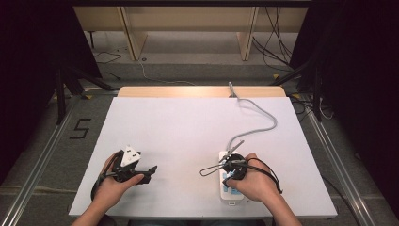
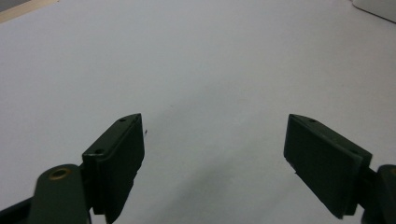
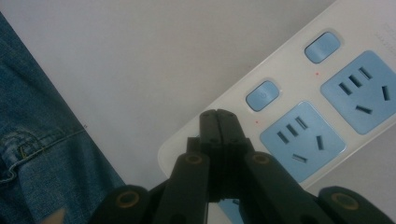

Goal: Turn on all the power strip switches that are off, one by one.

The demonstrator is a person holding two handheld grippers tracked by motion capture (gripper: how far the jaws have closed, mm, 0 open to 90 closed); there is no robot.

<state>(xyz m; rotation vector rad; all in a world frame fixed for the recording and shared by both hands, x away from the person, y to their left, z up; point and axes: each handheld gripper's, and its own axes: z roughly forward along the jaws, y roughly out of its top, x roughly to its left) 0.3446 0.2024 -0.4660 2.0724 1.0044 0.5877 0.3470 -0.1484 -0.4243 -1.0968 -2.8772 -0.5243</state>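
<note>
Right claw [image 3: 218,114] closed over power strip [image 3: 299,98]; strip's print unreadable, blurred.

Your right gripper [image 1: 229,175] sits over the power strip [image 1: 230,194] near the table [image 1: 188,127] edge; your left gripper [image 1: 151,171] rests well apart.

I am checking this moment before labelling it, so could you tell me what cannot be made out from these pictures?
- Power strip: in the high view the right hand covers most of it; in the right gripper view the frame edges cut it off.
- Whether the shut right gripper touches the strip or hangs above it.
- White object's corner: left gripper view, cut by the edge.
- Left gripper: open, nothing between.
</note>
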